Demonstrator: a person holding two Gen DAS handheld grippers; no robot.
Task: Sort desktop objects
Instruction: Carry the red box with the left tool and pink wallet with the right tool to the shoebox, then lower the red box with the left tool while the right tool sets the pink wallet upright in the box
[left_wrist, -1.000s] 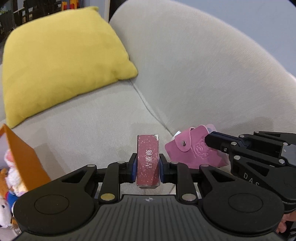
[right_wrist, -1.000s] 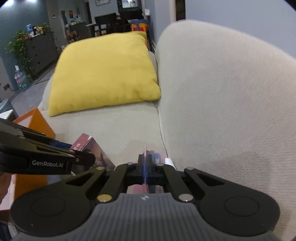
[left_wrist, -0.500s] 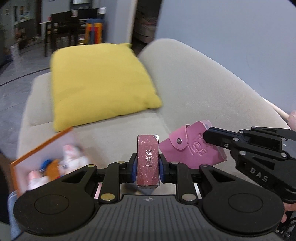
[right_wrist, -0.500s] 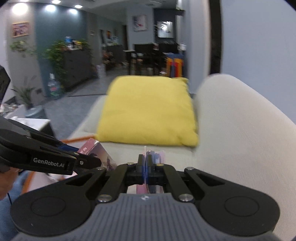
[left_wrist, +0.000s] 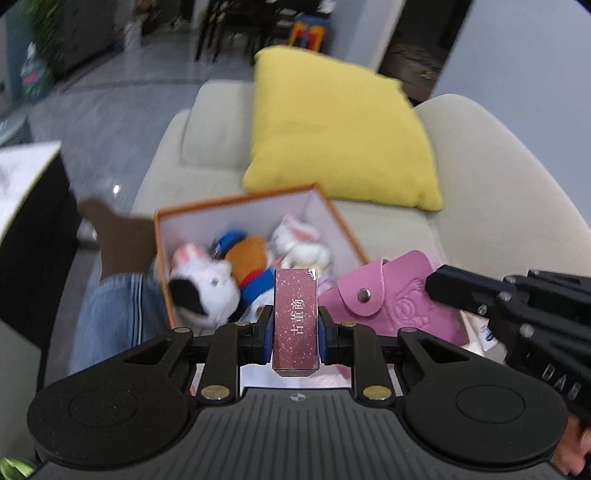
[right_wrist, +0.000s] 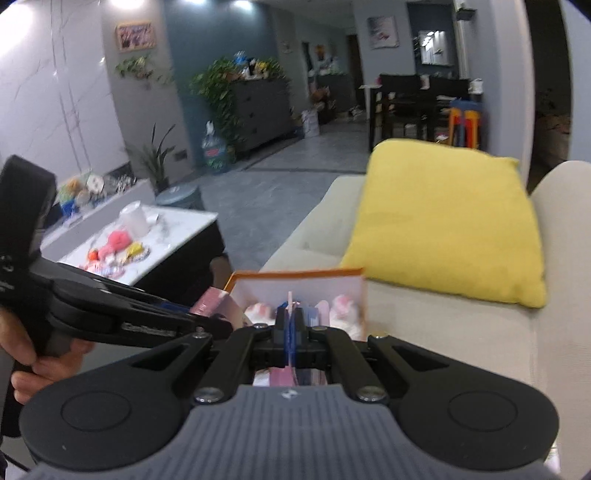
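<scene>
The left gripper (left_wrist: 295, 332) has its jaws clamped on an upright maroon box (left_wrist: 295, 314). To its right, the right gripper (left_wrist: 439, 284) pinches a pink pouch (left_wrist: 388, 299). Beyond both sits an orange box (left_wrist: 343, 225) of plush toys (left_wrist: 207, 280) on the sofa (left_wrist: 498, 177), with a yellow cushion (left_wrist: 340, 129) farther back.

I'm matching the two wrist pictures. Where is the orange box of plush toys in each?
Left wrist: orange box left of centre, just beyond the gripper.
Right wrist: orange box low at centre, partly hidden behind the gripper.
Shared landmark: yellow cushion on the sofa, right behind the box.
</scene>
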